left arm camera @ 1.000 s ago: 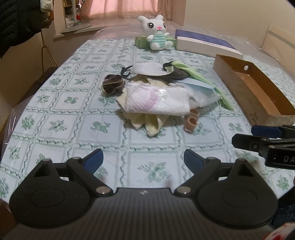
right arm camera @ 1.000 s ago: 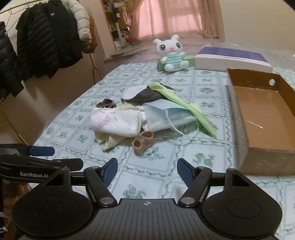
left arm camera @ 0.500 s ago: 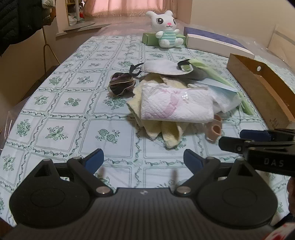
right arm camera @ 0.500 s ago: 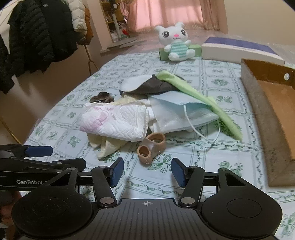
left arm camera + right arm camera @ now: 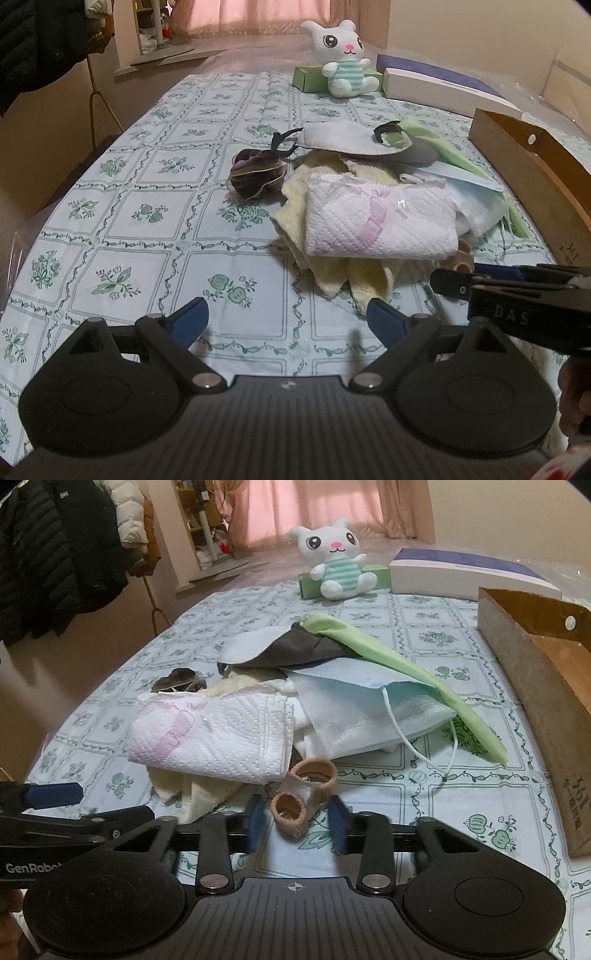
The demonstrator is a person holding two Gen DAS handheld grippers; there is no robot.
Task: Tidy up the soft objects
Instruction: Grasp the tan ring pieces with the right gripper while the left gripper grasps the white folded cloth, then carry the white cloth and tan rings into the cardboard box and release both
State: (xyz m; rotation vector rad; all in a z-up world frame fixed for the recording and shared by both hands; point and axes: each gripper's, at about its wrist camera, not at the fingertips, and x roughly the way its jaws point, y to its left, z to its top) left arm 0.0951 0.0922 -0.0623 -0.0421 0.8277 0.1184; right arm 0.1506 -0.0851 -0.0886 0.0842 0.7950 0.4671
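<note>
A heap of soft things lies mid-table: a white paper towel (image 5: pixel 214 734) with pink print, a yellow cloth (image 5: pixel 332 266), a blue face mask (image 5: pixel 369 705), a green cloth (image 5: pixel 406 668) and a dark scrunchie (image 5: pixel 256 173). At the heap's near edge lies a small beige two-ring piece (image 5: pixel 295 805). My right gripper (image 5: pixel 296 824) is low over the table with that piece between its blue pads. Its jaws are closing, and a narrow gap still shows on each side. My left gripper (image 5: pixel 286 319) stands open over bare tablecloth, short of the yellow cloth, with nothing between its fingers.
An open cardboard box (image 5: pixel 535 686) stands along the right side. At the far end sit a plush bunny (image 5: pixel 341 59), a green carton (image 5: pixel 308 77) and a white and purple box (image 5: pixel 443 88). Dark coats (image 5: pixel 55 554) hang left of the table.
Both grippers have come forward and down toward the heap. The right jaws have narrowed from wide open to just either side of the beige piece. The left jaws are unchanged.
</note>
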